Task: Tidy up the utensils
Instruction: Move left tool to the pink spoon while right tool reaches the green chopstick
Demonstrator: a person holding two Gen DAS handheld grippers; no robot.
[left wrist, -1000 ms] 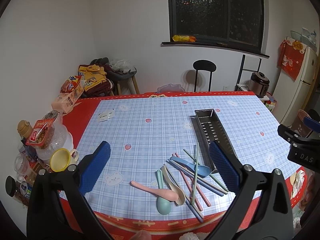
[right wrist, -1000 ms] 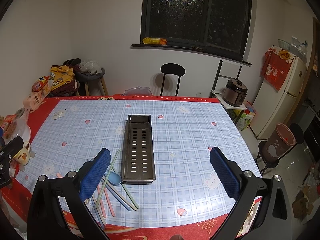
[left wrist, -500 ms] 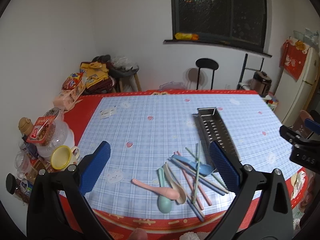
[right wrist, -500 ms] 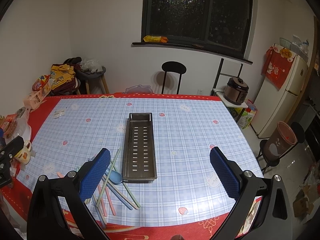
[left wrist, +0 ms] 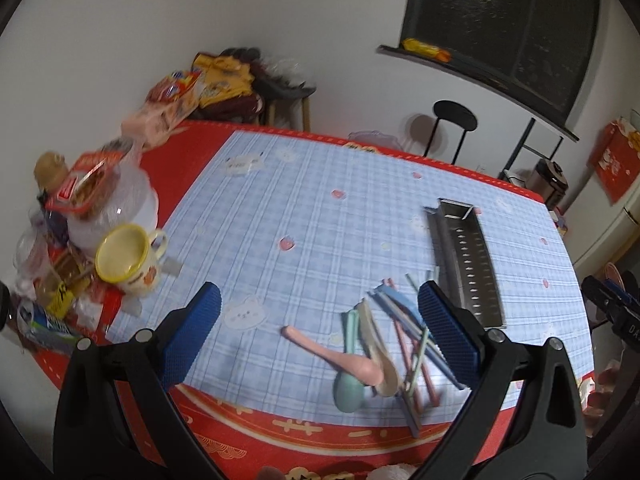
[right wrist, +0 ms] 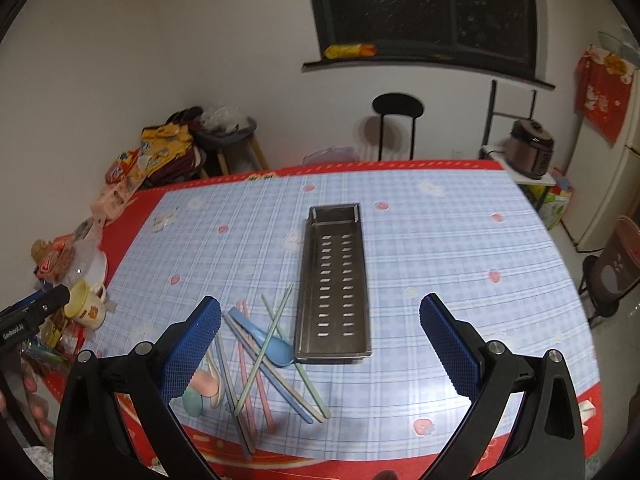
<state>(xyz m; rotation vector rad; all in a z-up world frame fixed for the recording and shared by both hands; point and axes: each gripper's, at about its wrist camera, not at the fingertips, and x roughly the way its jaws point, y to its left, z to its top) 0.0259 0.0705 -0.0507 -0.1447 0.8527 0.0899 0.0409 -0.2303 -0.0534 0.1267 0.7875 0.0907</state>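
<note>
A pile of pastel utensils lies near the table's front edge: a pink spoon [left wrist: 340, 356], a green spoon [left wrist: 349, 388], a cream spoon [left wrist: 380, 356], a blue spoon [right wrist: 266, 340] and several chopsticks [right wrist: 264, 364]. Just right of the pile stands a perforated steel tray [right wrist: 334, 284], seen also as the tray [left wrist: 468, 264] in the left wrist view, with nothing in it. My left gripper [left wrist: 320, 338] hovers open above the pile's left side, holding nothing. My right gripper [right wrist: 320, 350] is open above the tray's near end, also holding nothing.
A yellow mug [left wrist: 126, 258], a plastic jar [left wrist: 108, 204] and snack packets crowd the table's left edge. The blue checked tablecloth [right wrist: 440, 248] has bare room right of the tray. A black stool [right wrist: 396, 120], a rice cooker [right wrist: 532, 152] and a fridge stand beyond the table.
Both grippers have tilted and shifted: the left view swung left and lower toward the mug and spoons, the right view moved closer to the tray and utensil pile. Nothing on the table moved.
</note>
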